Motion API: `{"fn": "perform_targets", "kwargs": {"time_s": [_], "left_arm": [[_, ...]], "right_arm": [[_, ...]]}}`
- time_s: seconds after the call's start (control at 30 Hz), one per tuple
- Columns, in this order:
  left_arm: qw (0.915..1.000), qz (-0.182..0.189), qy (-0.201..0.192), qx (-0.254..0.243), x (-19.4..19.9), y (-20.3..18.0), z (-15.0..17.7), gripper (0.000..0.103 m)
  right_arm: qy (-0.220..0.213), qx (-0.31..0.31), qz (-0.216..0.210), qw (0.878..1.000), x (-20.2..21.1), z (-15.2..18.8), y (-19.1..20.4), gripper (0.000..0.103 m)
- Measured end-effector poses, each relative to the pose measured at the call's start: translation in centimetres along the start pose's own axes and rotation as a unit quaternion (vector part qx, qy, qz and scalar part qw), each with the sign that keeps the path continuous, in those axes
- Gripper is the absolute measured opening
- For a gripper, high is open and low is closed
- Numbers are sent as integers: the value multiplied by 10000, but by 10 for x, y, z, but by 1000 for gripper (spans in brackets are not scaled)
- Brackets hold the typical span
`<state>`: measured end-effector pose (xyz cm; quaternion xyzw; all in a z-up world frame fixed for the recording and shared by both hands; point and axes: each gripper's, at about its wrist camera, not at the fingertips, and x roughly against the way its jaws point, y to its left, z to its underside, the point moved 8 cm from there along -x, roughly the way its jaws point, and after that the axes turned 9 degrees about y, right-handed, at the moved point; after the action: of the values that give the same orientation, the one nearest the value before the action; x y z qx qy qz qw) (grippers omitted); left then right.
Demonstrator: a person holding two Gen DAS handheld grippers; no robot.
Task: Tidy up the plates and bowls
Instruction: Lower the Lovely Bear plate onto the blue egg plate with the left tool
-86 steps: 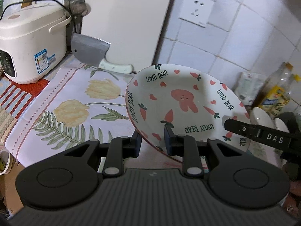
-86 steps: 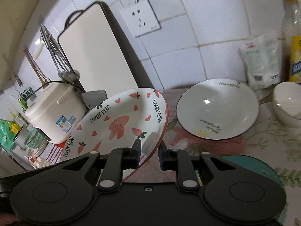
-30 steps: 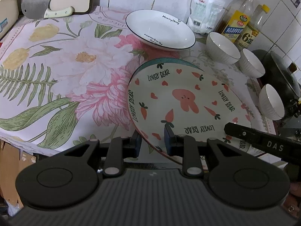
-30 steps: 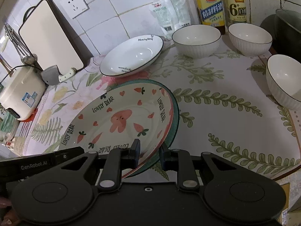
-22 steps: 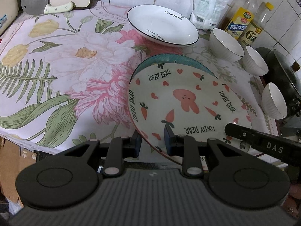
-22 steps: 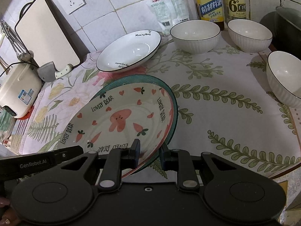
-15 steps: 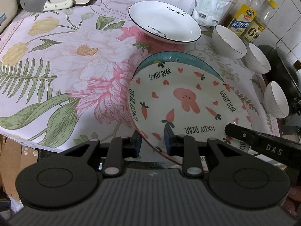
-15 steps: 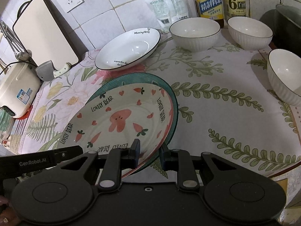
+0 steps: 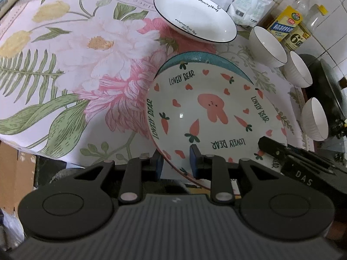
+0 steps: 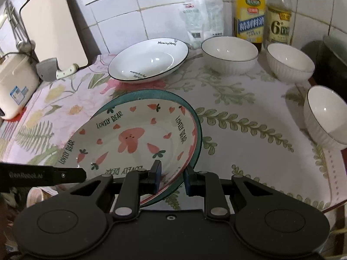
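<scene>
**Two grippers, one bunny plate, parked right over the teal one**

Both grippers are on the same plate here, and it makes sense: it's wide and shallow, so pinching the near rim at two spots keeps it from tipping or swinging. The left gripper (image 9: 174, 162) has its jaws clamped on the rim toward the plate's left side, one pad above and one below the edge. The right gripper (image 10: 171, 176) does the same further along the near rim, jaws closed down on the edge. Each one shows up as a black bar at the side of the other's view.

The bunny plate (image 9: 208, 117) sits almost squarely over the teal plate (image 10: 151, 94), whose rim peeks out along the far edge and the right side. Whether it's fully resting on it or a hair above, hard to say from these views. Looks like a stacking step, plates with plates.

The plate itself: cream white, glossy, pink rim line, a pink bunny in the middle, carrots and hearts scattered round it, "LOVELY BEAR" printed several times.

Still loose on the floral tablecloth (image 9: 65, 65) covering the surface: a white deep plate (image 10: 148, 60) with a black rim at the back, and three white bowls (image 10: 229, 54) to the right, near the bottles (image 10: 249, 13).
</scene>
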<state>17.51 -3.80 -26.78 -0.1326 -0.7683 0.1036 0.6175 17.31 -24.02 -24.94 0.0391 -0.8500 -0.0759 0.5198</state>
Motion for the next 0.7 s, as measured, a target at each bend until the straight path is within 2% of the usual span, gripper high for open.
{"fn": "perform_targets", "kwargs": {"time_s": [0.47,0.7], "left_arm": [[9992,5,358,200,-11,0,2,26],[9993,-157,307,120,-11,-1,-2,24]], "right_arm": [[14,130,279,9995,-11,-1,-1,30],[84,291,594,9978,-18,1,-3,30]]}}
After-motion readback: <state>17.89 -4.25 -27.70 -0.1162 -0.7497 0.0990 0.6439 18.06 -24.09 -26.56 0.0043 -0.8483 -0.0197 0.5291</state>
